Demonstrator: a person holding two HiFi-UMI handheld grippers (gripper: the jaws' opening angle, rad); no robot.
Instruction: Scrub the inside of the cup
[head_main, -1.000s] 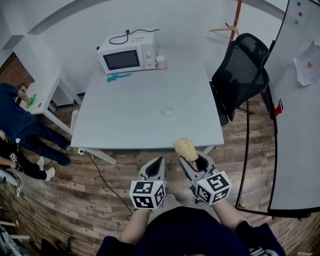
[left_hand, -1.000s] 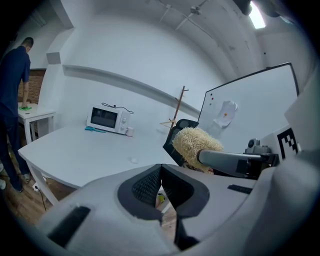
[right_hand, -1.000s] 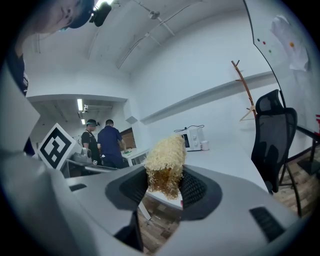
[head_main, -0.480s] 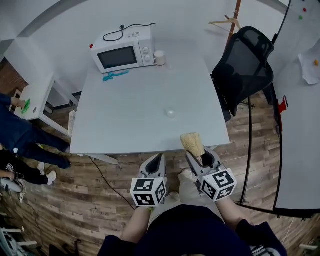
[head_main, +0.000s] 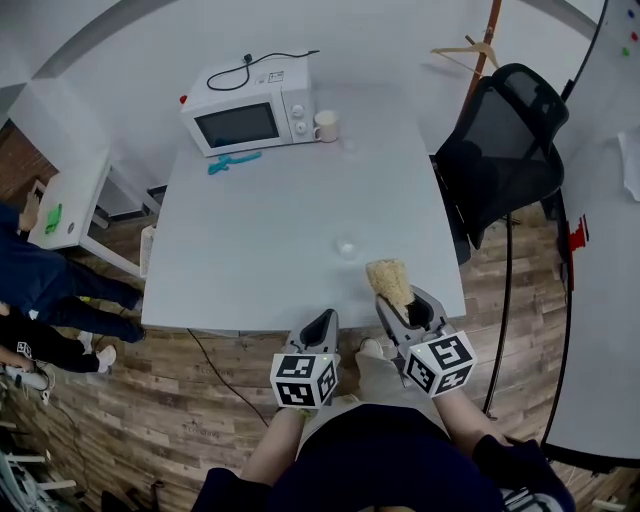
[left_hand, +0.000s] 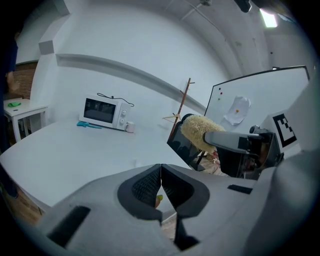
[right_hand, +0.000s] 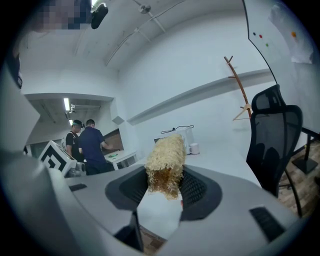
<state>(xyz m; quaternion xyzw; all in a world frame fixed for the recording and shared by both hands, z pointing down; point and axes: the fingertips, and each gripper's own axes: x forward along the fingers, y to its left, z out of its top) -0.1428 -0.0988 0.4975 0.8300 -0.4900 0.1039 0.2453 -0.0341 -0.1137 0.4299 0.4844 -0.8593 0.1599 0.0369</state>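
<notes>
White table (head_main: 260, 240), microwave (head_main: 245, 115) at far edge. Cup (head_main: 325, 126) stands just right of the microwave, well apart from both grippers. Left gripper (head_main: 322, 322) sits at the near table edge, jaws pressed together with nothing between them. Right gripper (head_main: 405, 305) is beside it, jaws clamped on a yellow scrubber (head_main: 389, 279) that pokes out over the table edge. Black chair (head_main: 505, 150) at right.

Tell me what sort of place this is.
Probably an office or workroom: a whiteboard stands at the right, a black office chair sits beside a white table, and a microwave and cup stand at the table's far end.
</notes>
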